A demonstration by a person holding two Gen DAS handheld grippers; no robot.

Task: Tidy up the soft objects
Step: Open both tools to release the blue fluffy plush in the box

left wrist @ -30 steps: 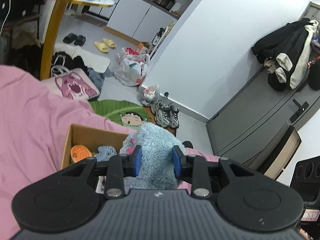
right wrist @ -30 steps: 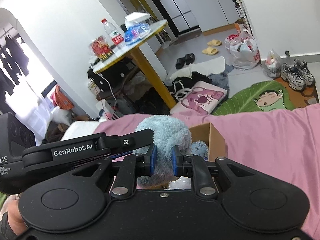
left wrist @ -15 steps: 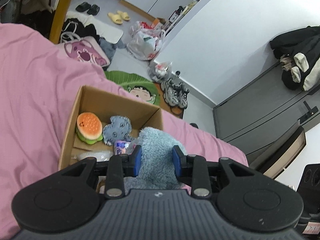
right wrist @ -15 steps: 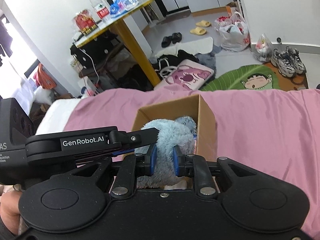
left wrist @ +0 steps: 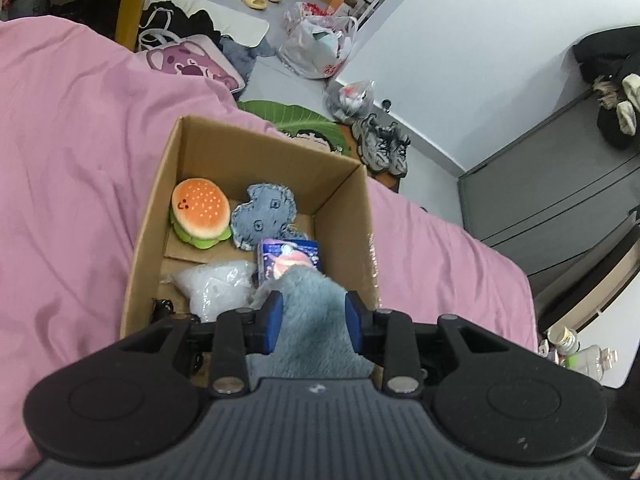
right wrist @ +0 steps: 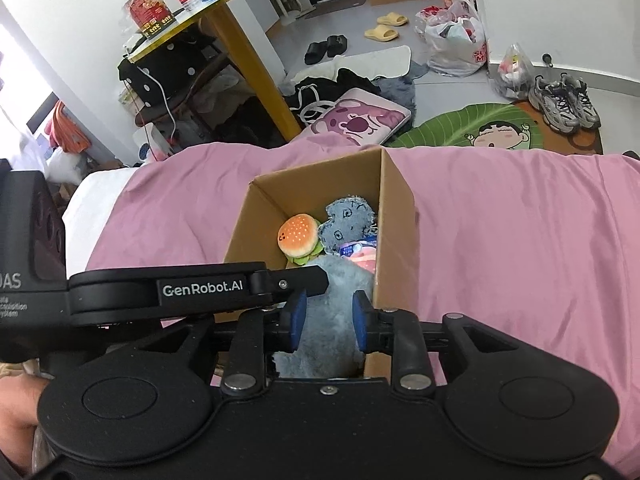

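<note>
A fluffy blue plush toy (left wrist: pixel 308 320) hangs between both grippers, its lower end inside an open cardboard box (left wrist: pixel 344 208) on a pink bedspread (left wrist: pixel 72 160). My left gripper (left wrist: pixel 313 304) is shut on the plush. In the right wrist view my right gripper (right wrist: pixel 329 308) has the same plush (right wrist: pixel 332 280) between its blue pads; its jaws are opening, and the fur still touches both pads. The left gripper (right wrist: pixel 316 280) reaches in from the left. In the box (right wrist: pixel 396 216) lie a burger plush (left wrist: pixel 200 208), a flat denim-blue plush (left wrist: pixel 264 216), a purple packet (left wrist: pixel 288 258) and a clear plastic bag (left wrist: pixel 218 288).
The bed's far edge drops to a cluttered floor with grey sneakers (left wrist: pixel 384 148), a green cartoon rug (right wrist: pixel 492 132), plastic bags (right wrist: pixel 452 44) and a yellow table leg (right wrist: pixel 256 68). A grey cabinet (left wrist: pixel 560 200) stands to the right. A hand (right wrist: pixel 16 408) shows at the lower left.
Both grippers have sunk and tipped downward, taking the blue plush from above the box rim down into the box. The right jaws stand slightly wider than before.
</note>
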